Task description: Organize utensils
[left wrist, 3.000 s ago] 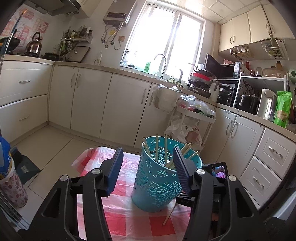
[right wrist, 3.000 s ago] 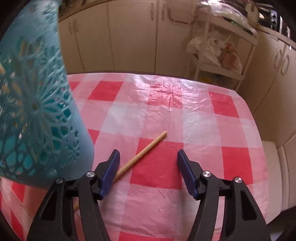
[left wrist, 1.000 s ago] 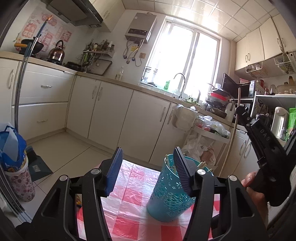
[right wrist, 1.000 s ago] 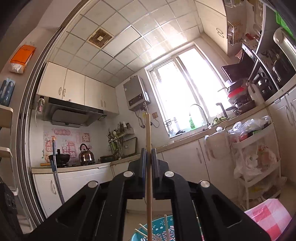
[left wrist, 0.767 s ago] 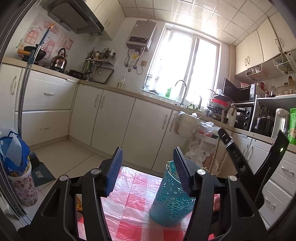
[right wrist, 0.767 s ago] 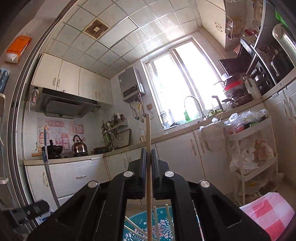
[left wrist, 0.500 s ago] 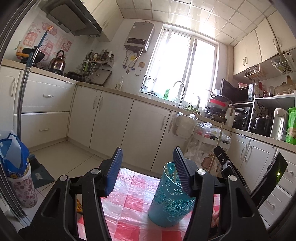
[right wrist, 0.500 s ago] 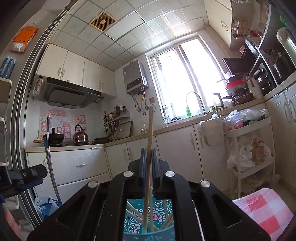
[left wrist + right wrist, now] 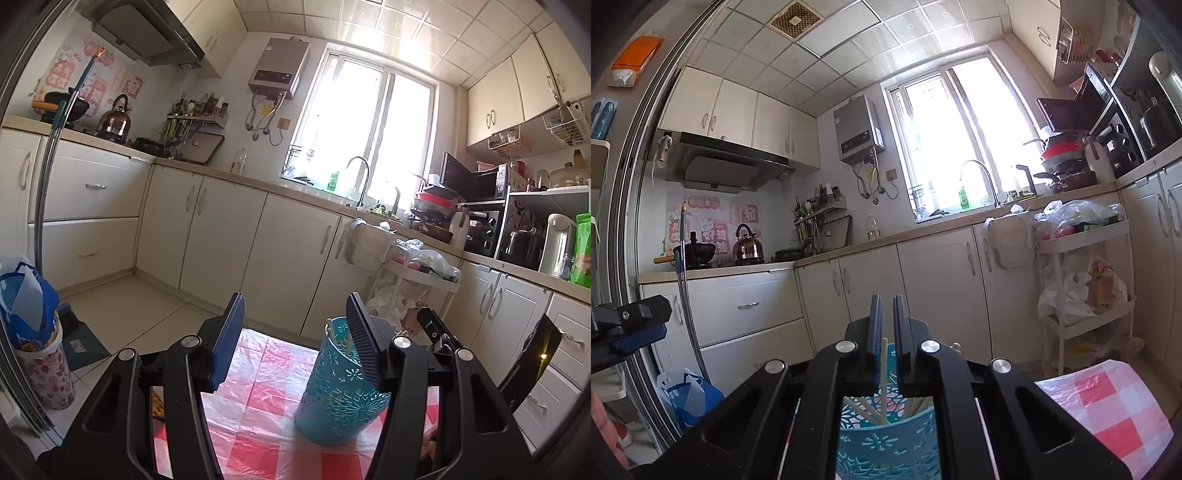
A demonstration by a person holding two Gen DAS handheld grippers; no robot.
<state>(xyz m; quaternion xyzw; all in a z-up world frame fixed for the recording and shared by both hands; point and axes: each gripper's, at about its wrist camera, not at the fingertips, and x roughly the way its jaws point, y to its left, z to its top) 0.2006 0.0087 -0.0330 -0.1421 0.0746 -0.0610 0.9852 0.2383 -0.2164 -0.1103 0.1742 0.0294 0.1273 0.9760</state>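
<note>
**Chopstick over the basket, and this is where it can go wrong**

The right tool [image 9: 886, 299] sits level, directly above the teal basket [image 9: 886, 446], its jaws drawn almost together. A pale chopstick [image 9: 884, 369] stands upright between them, with its lower end down among the other chopsticks [image 9: 864, 410] in the basket. There is a sliver of daylight on one side of the stick, so I cannot tell whether the pads are pinching it or it is only leaning against one of them.

In the other view, the left tool [image 9: 295, 299] hangs back over the red-checked worktop [image 9: 258, 406]. Its jaws are about half spread and hold nothing. It is pointed at the basket [image 9: 340, 398] but is not bracing it.

That is the worry. The basket looks light (thin openwork plastic, by the look of it) and stands free on a slippery cloth. The sticks inside cross one another. If this one jams against them and the tool pushes on, the basket could tip or skid.

The other risk is a pull-away with the stick stuck to a pad, which would drag it back out and onto the worktop. A clean parting of the jaws before any retreat would avoid that.
</note>
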